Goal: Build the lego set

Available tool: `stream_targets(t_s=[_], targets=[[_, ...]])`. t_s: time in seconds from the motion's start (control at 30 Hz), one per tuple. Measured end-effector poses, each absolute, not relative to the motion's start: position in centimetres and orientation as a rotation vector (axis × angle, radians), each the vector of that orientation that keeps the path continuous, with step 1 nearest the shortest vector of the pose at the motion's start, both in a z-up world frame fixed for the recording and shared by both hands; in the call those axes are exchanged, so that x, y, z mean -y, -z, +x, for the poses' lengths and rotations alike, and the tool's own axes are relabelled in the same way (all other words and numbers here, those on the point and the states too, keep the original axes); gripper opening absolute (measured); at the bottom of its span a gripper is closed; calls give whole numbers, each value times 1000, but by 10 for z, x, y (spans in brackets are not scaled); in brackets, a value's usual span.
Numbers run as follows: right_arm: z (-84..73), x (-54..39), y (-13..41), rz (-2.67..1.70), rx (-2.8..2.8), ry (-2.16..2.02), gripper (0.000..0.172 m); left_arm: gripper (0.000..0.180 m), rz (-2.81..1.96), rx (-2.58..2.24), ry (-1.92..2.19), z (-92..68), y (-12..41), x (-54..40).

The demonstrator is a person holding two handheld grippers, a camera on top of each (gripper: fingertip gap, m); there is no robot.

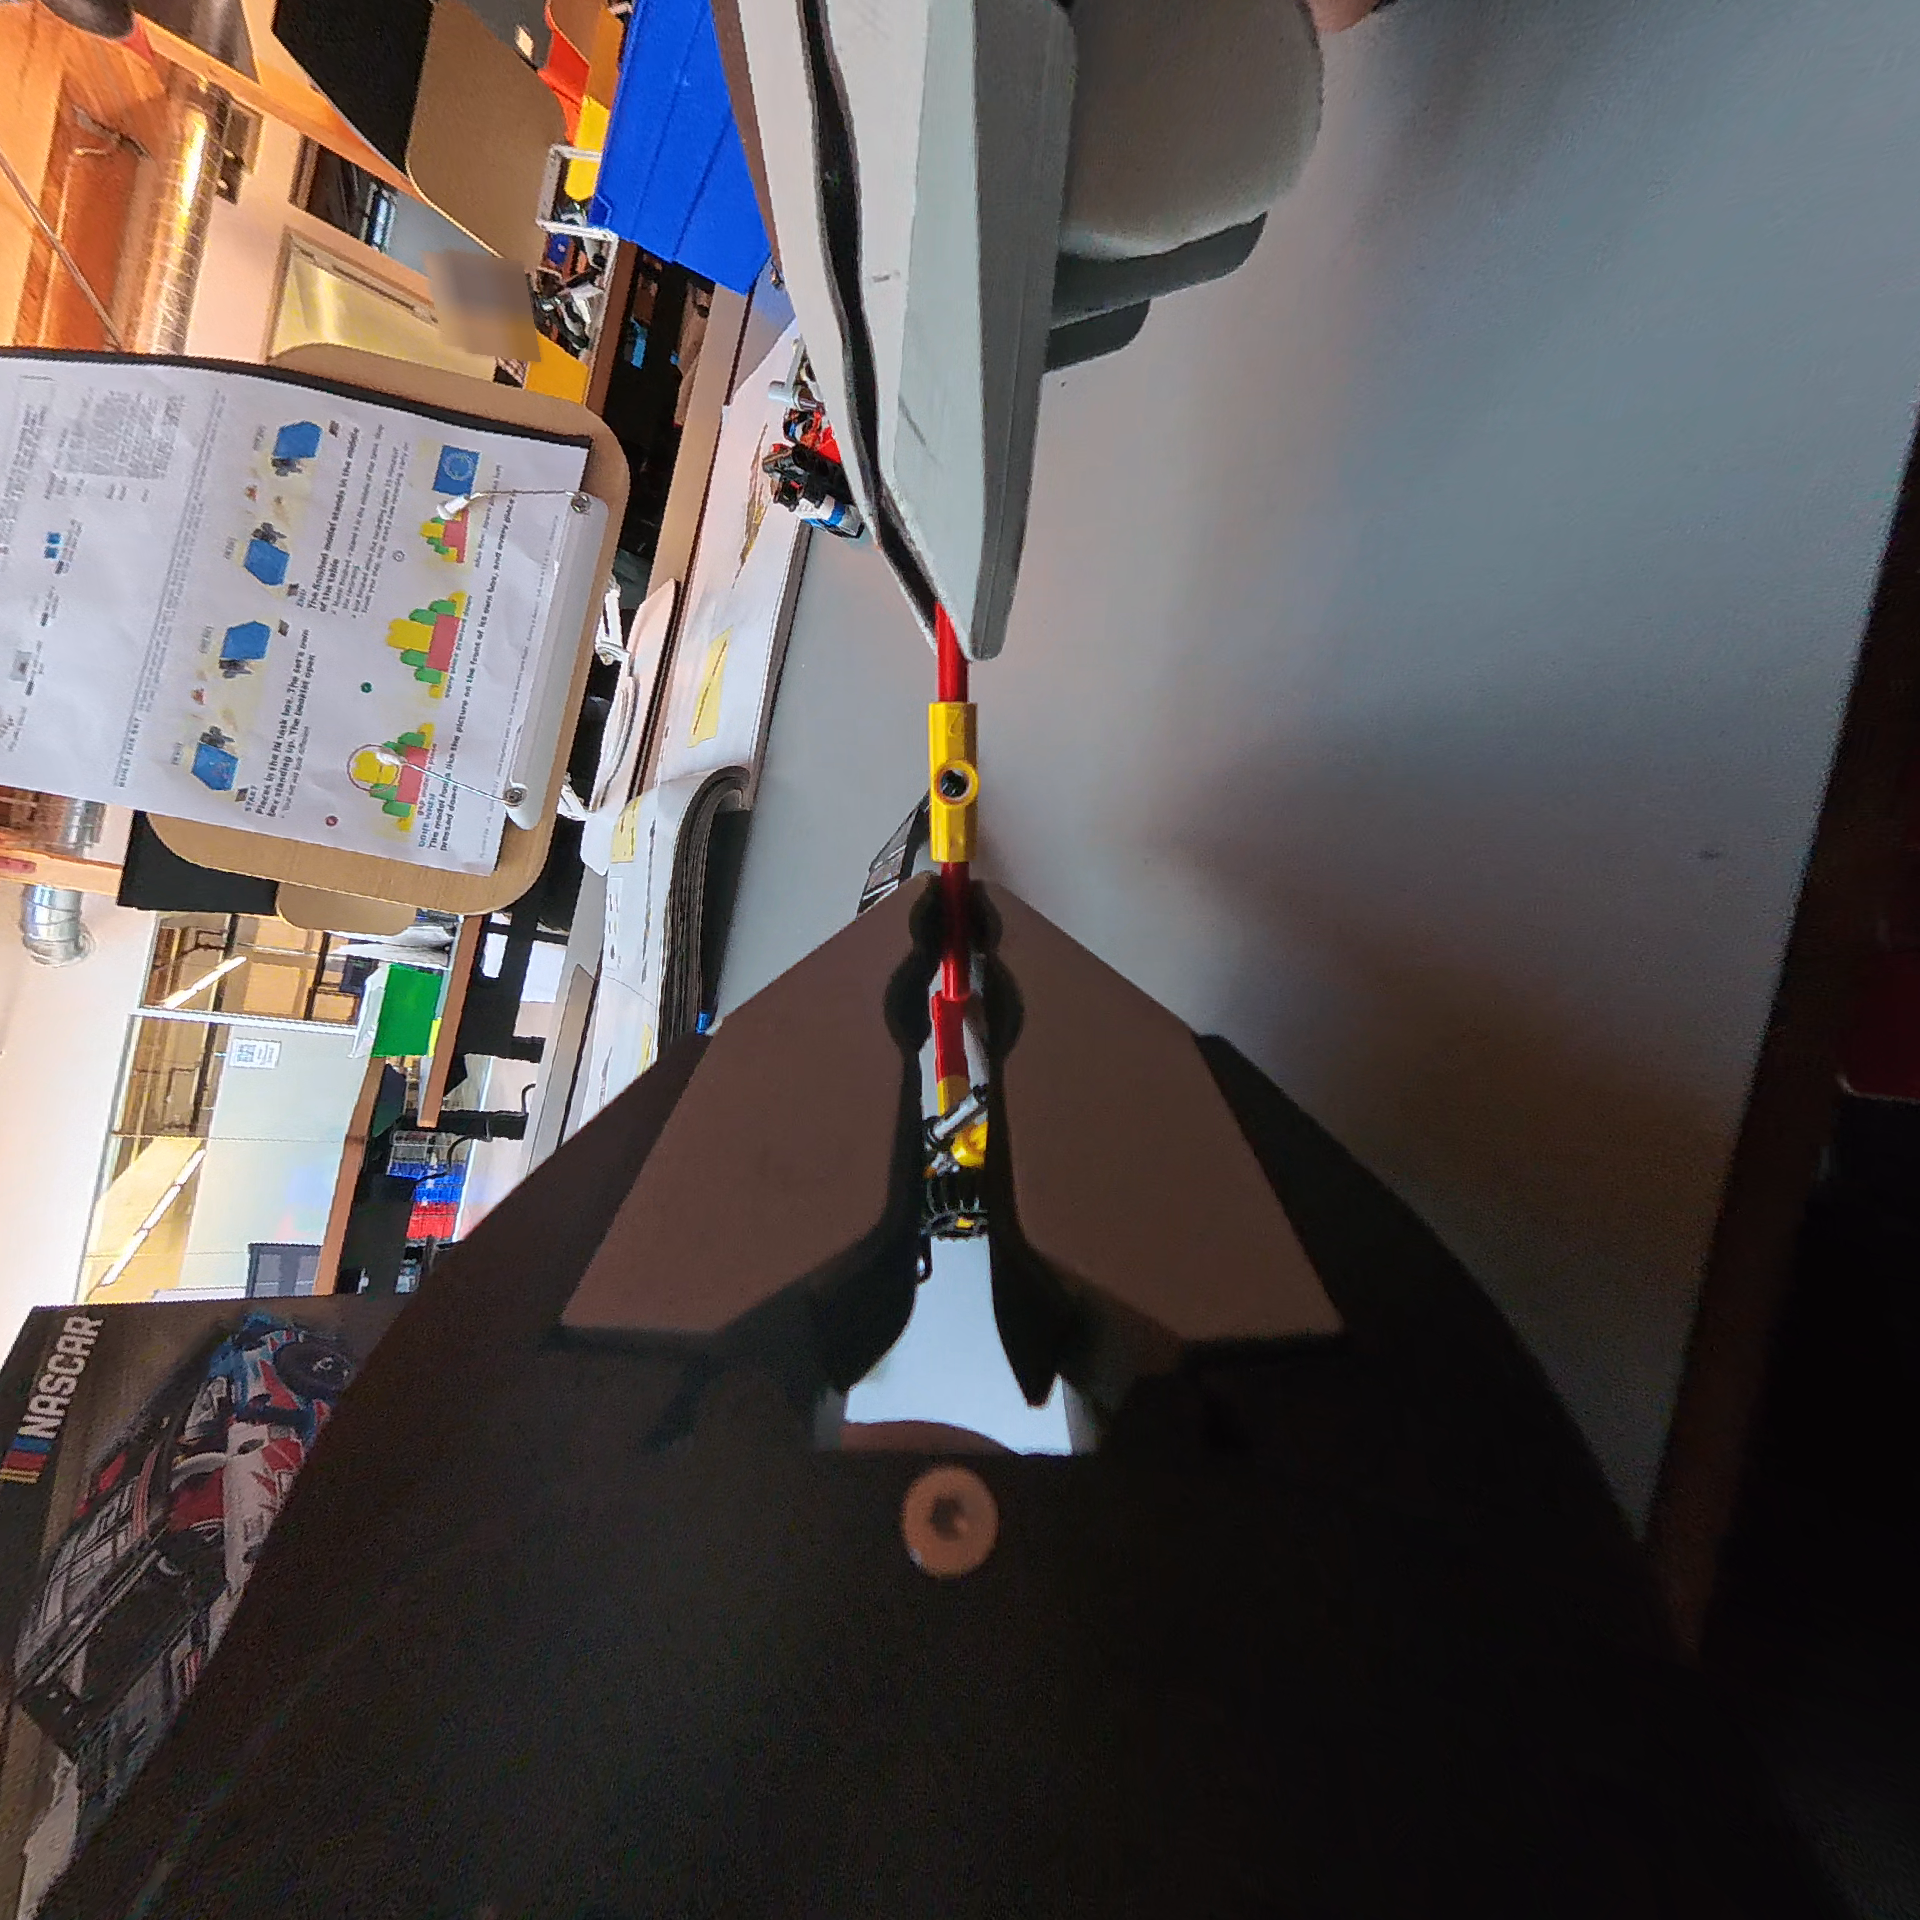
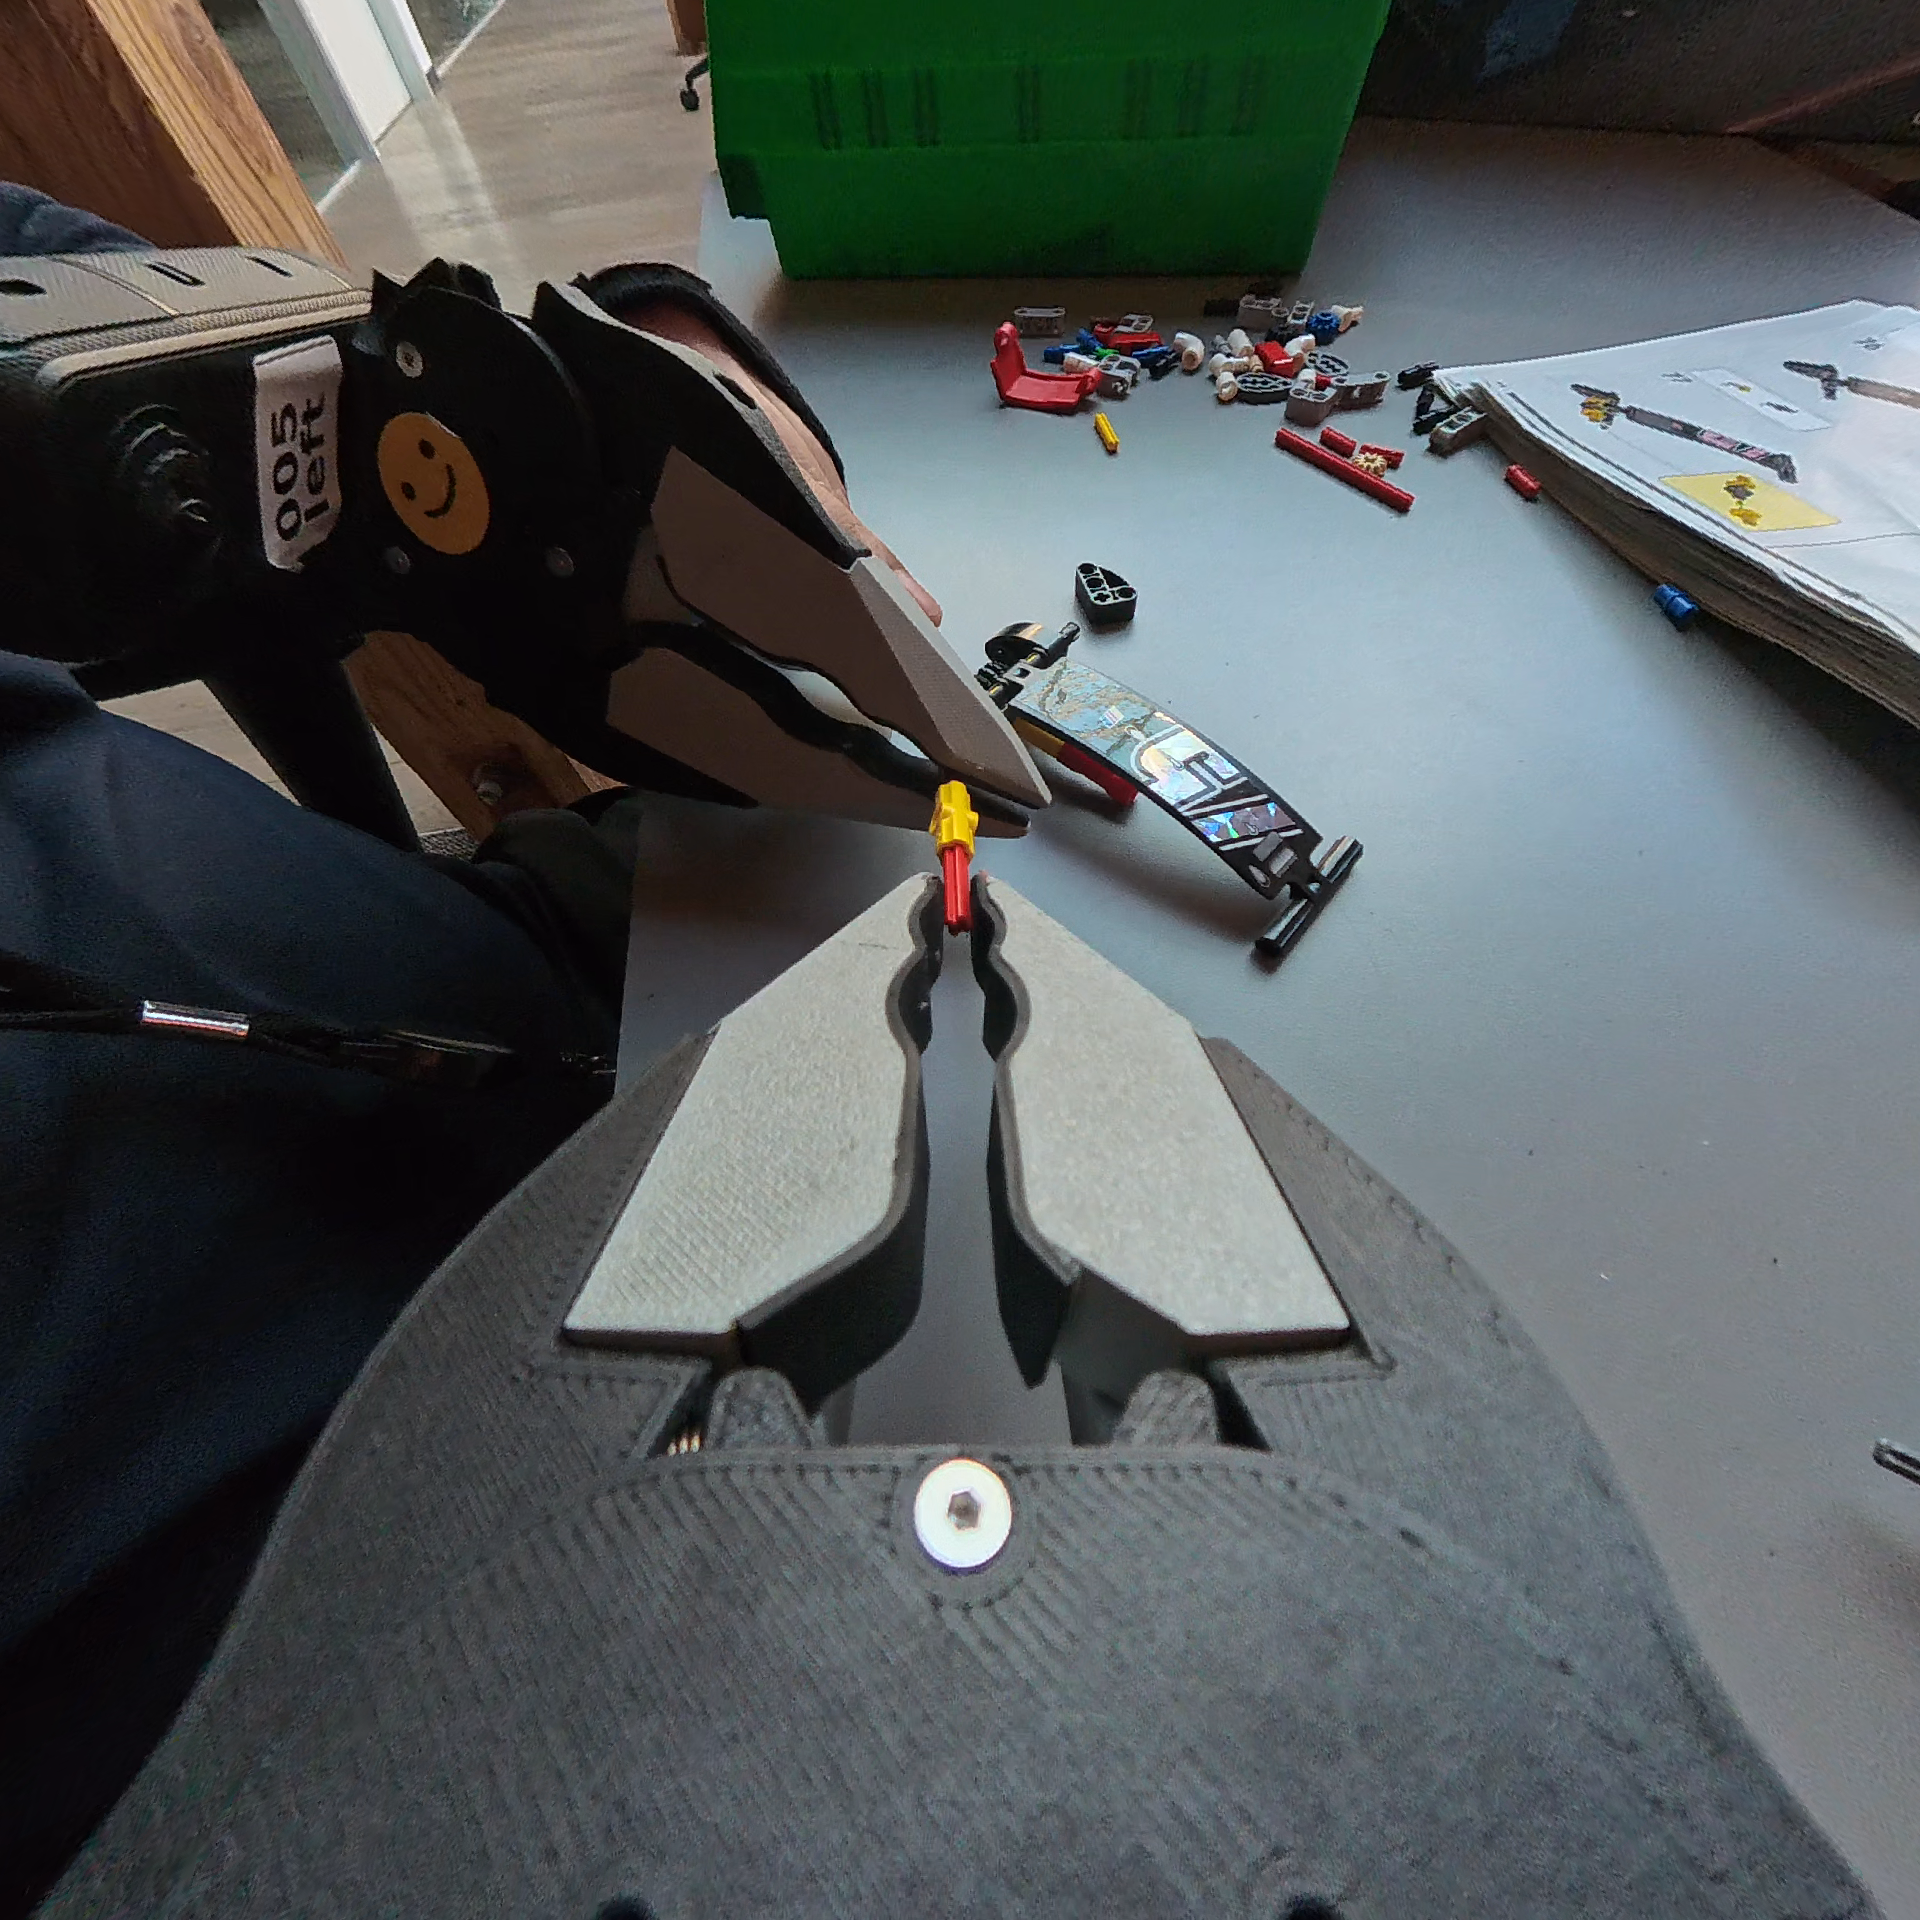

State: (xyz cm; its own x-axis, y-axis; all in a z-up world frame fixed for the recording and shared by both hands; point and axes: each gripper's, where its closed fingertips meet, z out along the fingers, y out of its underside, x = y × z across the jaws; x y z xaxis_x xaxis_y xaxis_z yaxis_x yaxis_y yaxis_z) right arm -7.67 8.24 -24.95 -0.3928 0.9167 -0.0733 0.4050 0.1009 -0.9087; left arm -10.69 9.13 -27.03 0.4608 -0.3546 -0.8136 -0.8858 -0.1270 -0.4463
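Right wrist view: right tongs (image 2: pixel 957 902) and left tongs (image 2: pixel 997 805) are both clamping opposite ends of a red rod (image 2: pixel 954 883), its yellow sleeve (image 2: pixel 952 816) between, long axis running near-to-far.

The thin red plastic axle (image 2: pixel 954 896) and its yellow plastic sleeve (image 2: pixel 953 814) look smooth and glossy. Beyond the axle, the curved black plastic panel (image 2: pixel 1174 774) carries a shiny foil-like sticker on the matt grey table (image 2: pixel 1558 987). Right of the panel lies the stack of matt paper booklets (image 2: pixel 1714 488).

Writing shows on four things.
A printed sheet (image 1: pixel 301 613) on a board (image 1: pixel 582 665), a car-picture box (image 1: pixel 125 1475), a white tag (image 2: pixel 296 468) on the left gripper (image 2: pixel 1023 816), and a booklet (image 2: pixel 1714 447).
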Motion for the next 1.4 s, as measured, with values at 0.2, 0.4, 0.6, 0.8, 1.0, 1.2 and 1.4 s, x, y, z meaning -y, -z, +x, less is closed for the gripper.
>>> stream_targets(t_s=[0.2, 0.4, 0.6, 0.8, 1.0, 1.2, 1.4], targets=[[-77, -82, 250, -1293, 1857, -1266, 2, 1, -1717, -1060, -637, -107, 271, -92], [-76, -83, 244, -1277, 1833, -1305, 3, 0, -1772, -1048, -525, -103, 275, -89], [-72, -70, 244, -1164, 1892, -1280, 3, 0, -2037, -979, -50, -87, 282, -68], [-68, -52, 252, -1068, 2008, -1242, 2, 2, -2183, -970, 334, -74, 294, -44], [-65, -41, 255, -1050, 2074, -1267, 8, 2, -2172, -993, 443, -73, 289, -35], [-69, -48, 257, -1107, 2039, -1233, 0, 2, -2161, -950, 445, -78, 283, -38], [-71, -39, 249, -1135, 2008, -1341, 0, 0, -2147, -874, 453, -85, 271, -43]])
